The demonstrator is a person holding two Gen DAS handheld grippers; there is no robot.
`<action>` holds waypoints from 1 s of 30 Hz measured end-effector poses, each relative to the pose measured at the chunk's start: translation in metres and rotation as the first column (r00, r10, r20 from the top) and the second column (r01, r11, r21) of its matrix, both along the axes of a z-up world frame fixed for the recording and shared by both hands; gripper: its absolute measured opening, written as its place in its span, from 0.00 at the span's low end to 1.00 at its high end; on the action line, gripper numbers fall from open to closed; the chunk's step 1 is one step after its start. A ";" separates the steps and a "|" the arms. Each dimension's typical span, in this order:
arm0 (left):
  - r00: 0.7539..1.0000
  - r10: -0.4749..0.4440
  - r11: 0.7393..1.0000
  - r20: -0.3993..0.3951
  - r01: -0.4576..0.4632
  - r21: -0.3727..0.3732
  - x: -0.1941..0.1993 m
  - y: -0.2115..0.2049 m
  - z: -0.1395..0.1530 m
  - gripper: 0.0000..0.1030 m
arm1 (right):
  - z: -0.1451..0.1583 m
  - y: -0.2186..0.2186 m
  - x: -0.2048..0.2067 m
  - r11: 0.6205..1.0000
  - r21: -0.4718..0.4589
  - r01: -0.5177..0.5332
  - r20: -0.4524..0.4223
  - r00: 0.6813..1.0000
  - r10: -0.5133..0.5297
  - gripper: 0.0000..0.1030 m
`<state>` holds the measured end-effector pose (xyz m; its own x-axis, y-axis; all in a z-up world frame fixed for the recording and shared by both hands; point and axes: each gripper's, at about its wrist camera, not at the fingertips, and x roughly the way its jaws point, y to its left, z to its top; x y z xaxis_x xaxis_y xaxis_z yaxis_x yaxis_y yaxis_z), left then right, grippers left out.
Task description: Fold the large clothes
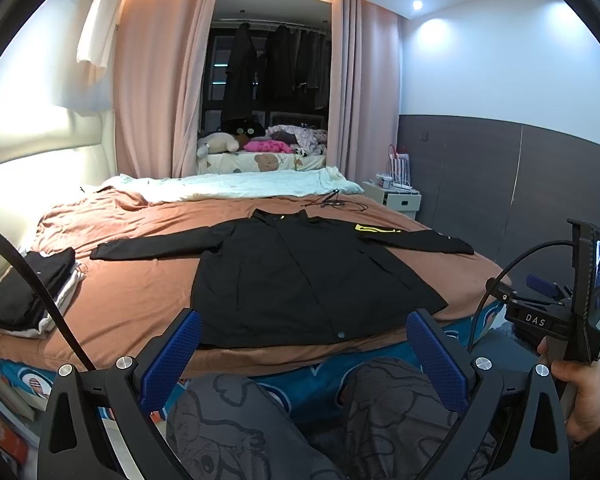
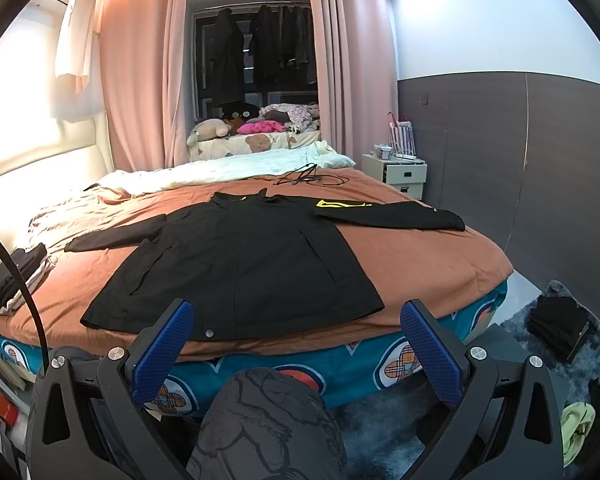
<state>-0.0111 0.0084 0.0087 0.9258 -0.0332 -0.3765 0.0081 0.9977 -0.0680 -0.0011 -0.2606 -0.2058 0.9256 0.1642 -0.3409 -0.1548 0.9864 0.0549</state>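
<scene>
A stack of folded dark and white clothes sits at the left edge of the bed, well apart from the black jacket. A tangle of black cable lies beyond the collar, just before the pale blanket bunched at the far side. A white nightstand stands against the grey wall on the right, and dark clothes lie on the rug beside the bed.

The jacket is spread flat, front up, on the brown sheet — both sleeves stretched out sideways, hem along the near edge of the bed. The left gripper hangs just short of that hem, fingers wide apart and holding nothing. The right gripper is likewise spread and empty, near the hem, above the person's knees — nothing lies between either gripper and the cloth.
</scene>
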 end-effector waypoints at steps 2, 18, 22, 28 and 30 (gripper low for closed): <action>1.000 -0.002 1.000 0.003 0.002 0.001 0.000 0.000 0.001 1.00 | 0.002 -0.001 -0.003 1.000 0.001 0.003 0.005 1.000 -0.003 1.00; 1.000 0.007 1.000 0.020 -0.007 0.003 -0.010 -0.008 0.000 1.00 | 0.002 -0.020 -0.012 1.000 0.005 0.006 0.040 0.999 -0.006 1.00; 1.000 0.004 1.000 0.020 -0.005 0.013 -0.011 -0.011 0.002 1.00 | -0.001 -0.019 -0.011 1.000 0.019 0.009 0.035 0.999 -0.010 1.00; 1.000 0.009 1.000 0.019 -0.009 0.016 -0.012 -0.009 0.003 1.00 | 0.000 -0.012 -0.011 1.000 0.010 -0.002 0.028 1.000 0.001 1.00; 1.000 0.012 1.000 0.019 -0.013 0.019 -0.013 -0.009 0.002 1.00 | 0.002 -0.012 -0.010 1.000 0.006 -0.006 0.025 1.000 0.006 1.00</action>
<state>-0.0236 -0.0010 0.0111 0.9332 -0.0146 -0.3591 -0.0033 0.9988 -0.0492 -0.0112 -0.2722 -0.2036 0.9329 0.1722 -0.3163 -0.1624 0.9851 0.0571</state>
